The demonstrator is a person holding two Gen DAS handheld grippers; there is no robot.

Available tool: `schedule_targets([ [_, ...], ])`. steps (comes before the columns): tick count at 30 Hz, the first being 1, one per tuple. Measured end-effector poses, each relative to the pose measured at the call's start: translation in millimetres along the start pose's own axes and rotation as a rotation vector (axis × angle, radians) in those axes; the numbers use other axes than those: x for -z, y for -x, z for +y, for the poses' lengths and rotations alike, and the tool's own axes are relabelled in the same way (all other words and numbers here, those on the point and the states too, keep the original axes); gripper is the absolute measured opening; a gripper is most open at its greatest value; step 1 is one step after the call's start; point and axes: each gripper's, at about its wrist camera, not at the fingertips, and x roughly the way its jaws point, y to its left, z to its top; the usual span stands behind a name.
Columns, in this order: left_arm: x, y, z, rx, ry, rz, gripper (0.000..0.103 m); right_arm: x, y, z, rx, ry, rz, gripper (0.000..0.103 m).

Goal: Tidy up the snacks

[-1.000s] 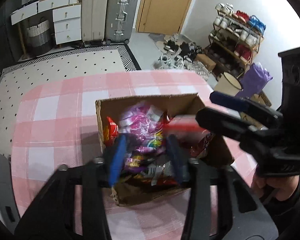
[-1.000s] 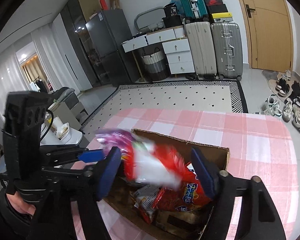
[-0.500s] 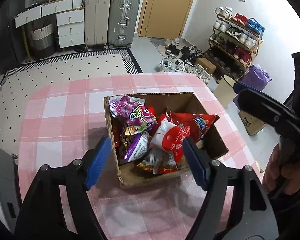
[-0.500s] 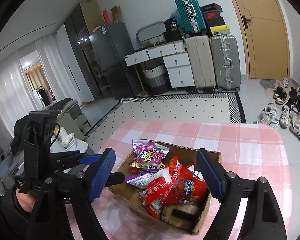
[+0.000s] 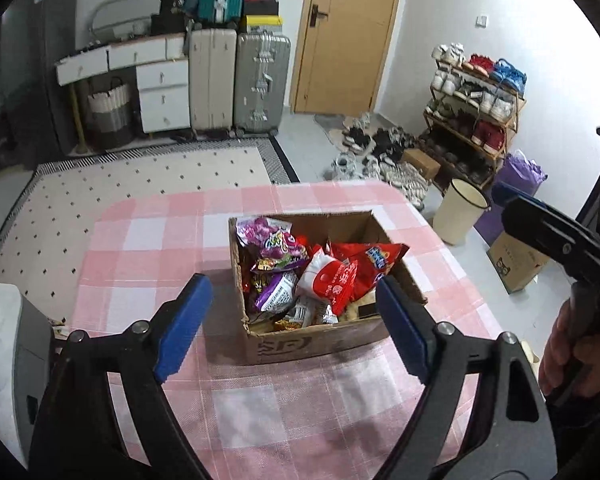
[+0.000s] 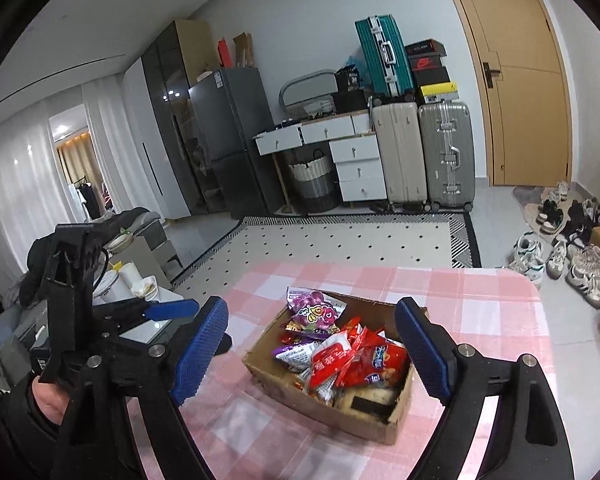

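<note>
In the left wrist view, the left gripper filled the lower frame, its blue-padded fingers spread wide and opening further, gripping nothing; the near end of the cardboard box showed in the gap between them, though the pads touched neither it nor the packets. In the right wrist view the right gripper stood likewise, its ribbed blue fingers wide apart and opening, empty, framing the box from a little way back.

The box sat at mid-frame on the surface, which was covered in a pink-and-white checked cloth. It was open-topped and heaped with snack packets: a purple packet at the far left corner, a red-and-white packet propped in the middle, and a red packet leaning on the right wall, with smaller wrappers below them. The far right corner of the box was bare.

At the right edge of the left wrist view, a hand held the other gripper's black handle. Beyond the surface lay a dotted rug, then suitcases by a wooden door and a shoe rack at upper right.
</note>
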Motion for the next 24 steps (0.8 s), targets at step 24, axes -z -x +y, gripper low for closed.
schedule_targets([
  [24, 116.3, 103.8, 9.6, -0.219, 0.049, -0.362, 0.102, 105.2, 116.2, 4.6, 0.073, 0.040, -0.218, 0.103],
])
